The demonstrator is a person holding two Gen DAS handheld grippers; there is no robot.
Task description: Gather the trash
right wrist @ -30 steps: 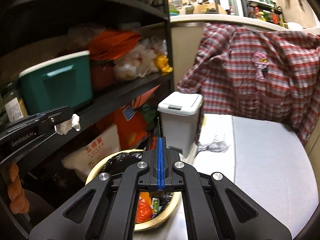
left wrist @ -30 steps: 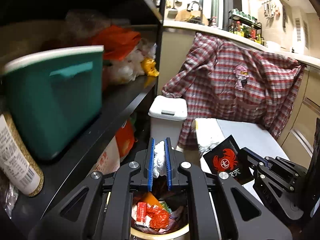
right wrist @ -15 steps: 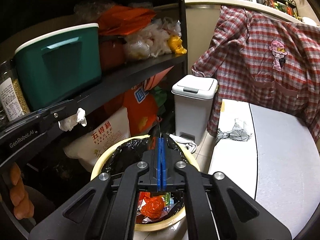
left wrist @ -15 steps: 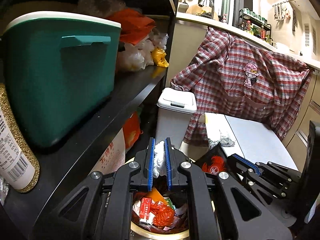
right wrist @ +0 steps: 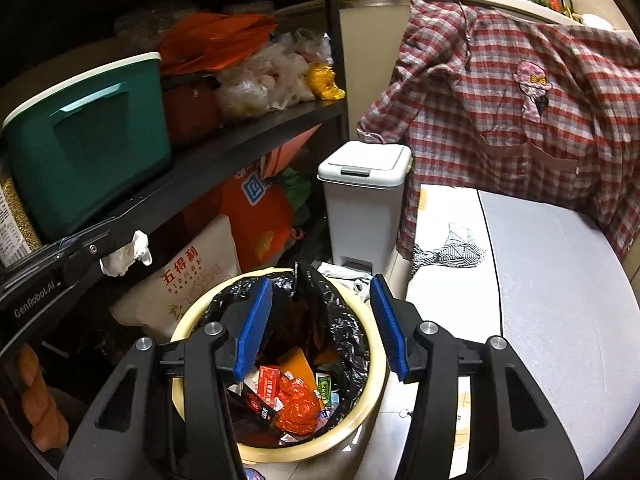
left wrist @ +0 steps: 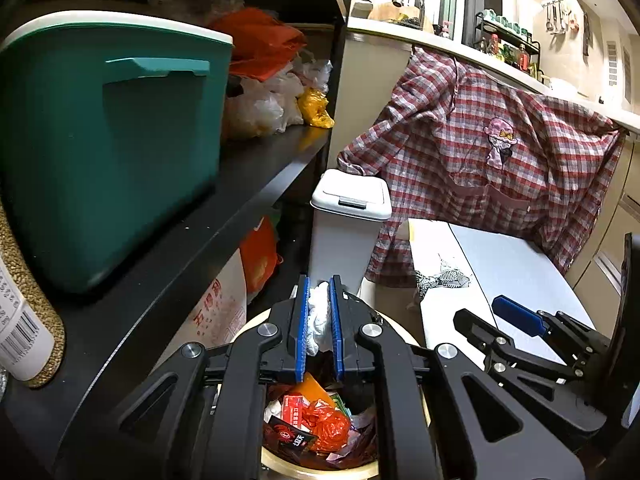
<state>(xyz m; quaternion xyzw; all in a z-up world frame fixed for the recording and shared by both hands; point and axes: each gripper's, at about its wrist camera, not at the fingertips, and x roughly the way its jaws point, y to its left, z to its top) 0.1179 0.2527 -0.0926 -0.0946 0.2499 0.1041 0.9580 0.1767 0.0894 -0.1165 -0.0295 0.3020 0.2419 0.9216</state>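
Green storage bin [left wrist: 108, 140] on black shelf [left wrist: 224, 216], plaid shirt [left wrist: 492, 160] draped over counter, white pedal bin [right wrist: 364, 200] below

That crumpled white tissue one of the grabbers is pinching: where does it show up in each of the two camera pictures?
Left wrist view: the white tissue sits low in the centre, clamped between the left gripper's blue pads.
Right wrist view: the tissue hangs at the left edge, at that gripper's tip.
Shared landmark: the white pedal bin, behind the tissue in the left view, right of it in the other.
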